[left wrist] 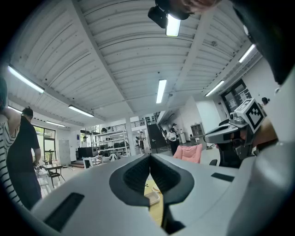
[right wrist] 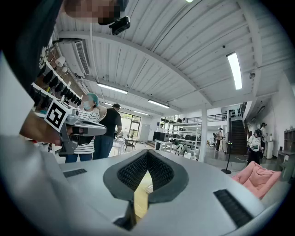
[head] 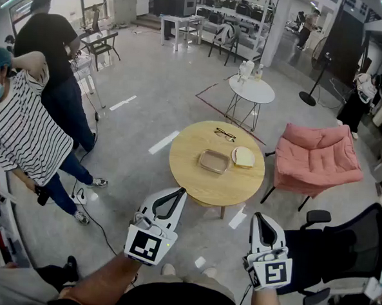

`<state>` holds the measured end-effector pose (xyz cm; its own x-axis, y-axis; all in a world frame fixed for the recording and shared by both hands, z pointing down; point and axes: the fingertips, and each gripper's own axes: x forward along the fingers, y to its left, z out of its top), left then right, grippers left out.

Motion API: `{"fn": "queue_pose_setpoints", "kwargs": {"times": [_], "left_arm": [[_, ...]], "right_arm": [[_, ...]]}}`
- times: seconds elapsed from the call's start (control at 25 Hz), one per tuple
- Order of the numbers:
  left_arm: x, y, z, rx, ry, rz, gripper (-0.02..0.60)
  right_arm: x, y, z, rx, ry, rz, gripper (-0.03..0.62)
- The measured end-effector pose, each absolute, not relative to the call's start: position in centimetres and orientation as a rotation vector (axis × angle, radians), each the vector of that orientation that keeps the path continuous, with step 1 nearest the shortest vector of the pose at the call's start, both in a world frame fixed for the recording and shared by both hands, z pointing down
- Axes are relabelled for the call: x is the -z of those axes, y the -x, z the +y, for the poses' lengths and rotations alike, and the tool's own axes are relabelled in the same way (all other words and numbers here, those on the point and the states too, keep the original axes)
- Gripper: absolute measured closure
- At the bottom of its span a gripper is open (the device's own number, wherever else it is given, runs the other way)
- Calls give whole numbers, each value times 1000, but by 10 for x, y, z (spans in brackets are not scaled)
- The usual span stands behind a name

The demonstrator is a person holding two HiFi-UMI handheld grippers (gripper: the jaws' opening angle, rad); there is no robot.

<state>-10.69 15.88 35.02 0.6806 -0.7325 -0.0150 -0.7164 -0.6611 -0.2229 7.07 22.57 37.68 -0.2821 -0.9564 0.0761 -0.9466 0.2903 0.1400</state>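
Both grippers are held in the air short of a round wooden table (head: 189, 174), touching nothing. My left gripper (head: 177, 193) is shut and empty, its tips meeting in the left gripper view (left wrist: 150, 156). The right gripper (head: 259, 216) is likewise shut with nothing between its jaws (right wrist: 146, 153). On the table lie a pair of black glasses (head: 225, 134), a clear shallow container (head: 214, 161) and, to its right, a second container with a pale bread-like thing (head: 243, 157). The table is ahead of both grippers and a little below them.
A pink armchair (head: 316, 159) stands right of the table and a black office chair (head: 346, 248) at my right. A small white round table (head: 251, 90) is farther back. At the left are two people, one in a striped shirt (head: 18, 131), one in black (head: 55, 50).
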Motion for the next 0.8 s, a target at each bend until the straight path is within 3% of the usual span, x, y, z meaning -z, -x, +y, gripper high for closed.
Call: {"fn": "queue_pose_setpoints", "kwargs": {"times": [0.8], "left_arm": [[-350,146,161,69,2713,1149,563]], "right_arm": [[-360,-35,226,158,-1841,-2359,582]]}}
